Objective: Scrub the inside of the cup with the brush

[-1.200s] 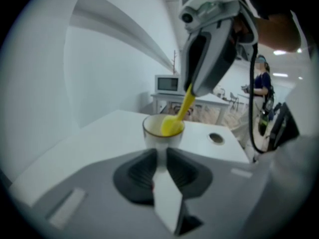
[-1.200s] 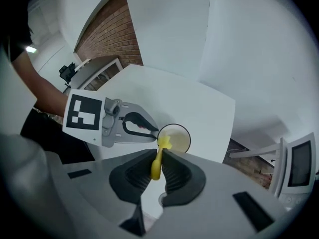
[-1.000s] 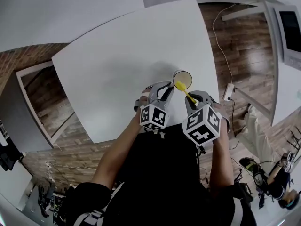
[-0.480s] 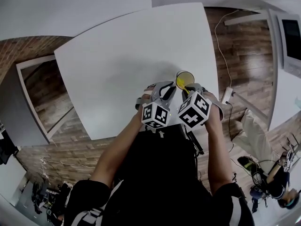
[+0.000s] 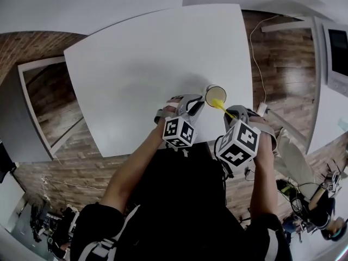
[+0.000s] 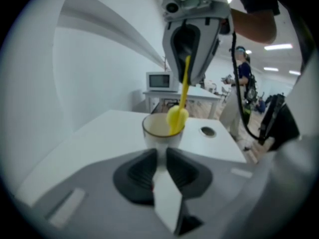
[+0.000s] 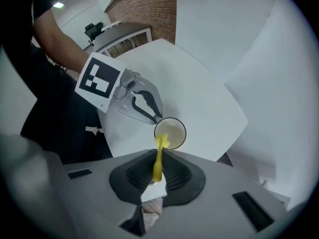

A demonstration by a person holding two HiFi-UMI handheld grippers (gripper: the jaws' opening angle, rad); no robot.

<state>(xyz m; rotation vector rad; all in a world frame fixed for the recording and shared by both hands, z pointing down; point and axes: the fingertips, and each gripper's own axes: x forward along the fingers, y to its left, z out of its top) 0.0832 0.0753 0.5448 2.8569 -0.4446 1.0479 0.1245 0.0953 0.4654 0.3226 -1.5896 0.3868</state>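
Brush [image 7: 158, 159] handle sits clamped between my right fingers [image 7: 139, 174]. Its long axis runs straight out from them, and the yellow head points down at the mouth of the cup [image 7: 172, 132]. My left fingers [image 6: 139, 171] are closed on the upright cup's near side, close to the table [image 5: 141, 75] edge.

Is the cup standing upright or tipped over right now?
Upright: the cup has its open rim facing up, with the left tool shut on its lower wall.
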